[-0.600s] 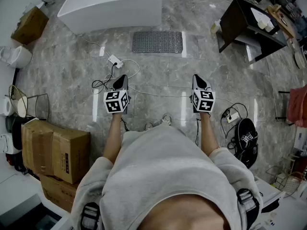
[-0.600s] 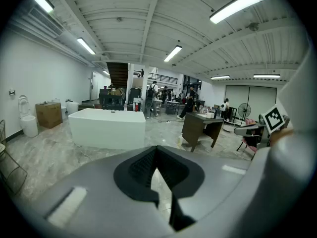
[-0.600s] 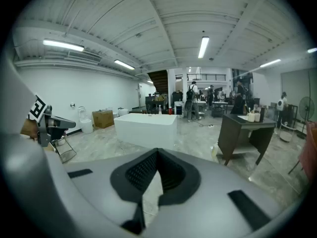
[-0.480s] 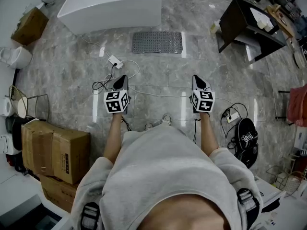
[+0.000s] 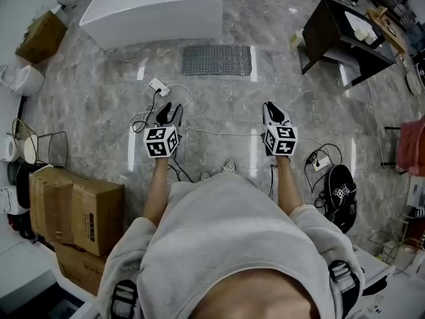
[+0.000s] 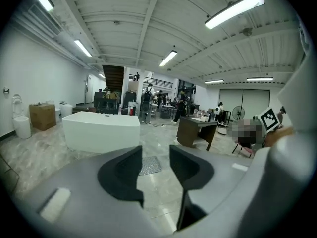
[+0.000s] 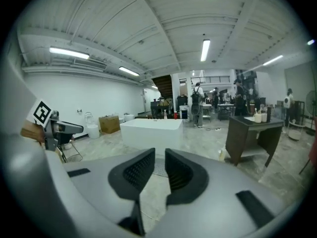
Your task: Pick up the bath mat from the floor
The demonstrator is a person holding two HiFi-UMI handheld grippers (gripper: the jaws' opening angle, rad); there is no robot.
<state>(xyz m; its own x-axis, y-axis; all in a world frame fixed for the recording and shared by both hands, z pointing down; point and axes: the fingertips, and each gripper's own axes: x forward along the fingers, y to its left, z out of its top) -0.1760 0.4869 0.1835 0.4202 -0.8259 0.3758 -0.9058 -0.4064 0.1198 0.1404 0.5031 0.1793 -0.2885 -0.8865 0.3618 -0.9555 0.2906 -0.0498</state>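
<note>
The left hand-held gripper now has its jaws spread with nothing between them; half a second ago they were together in a point. The right hand-held gripper keeps its jaws pressed together and empty, and has barely moved. Both hover above the marble floor, level with each other and well apart. Past them the grey bath mat lies flat on the floor where it was before, far from both grippers, just in front of the white bathtub. A white power strip with its cable lies between the mat and the left gripper. A dark tabletop stands at far right.
</note>
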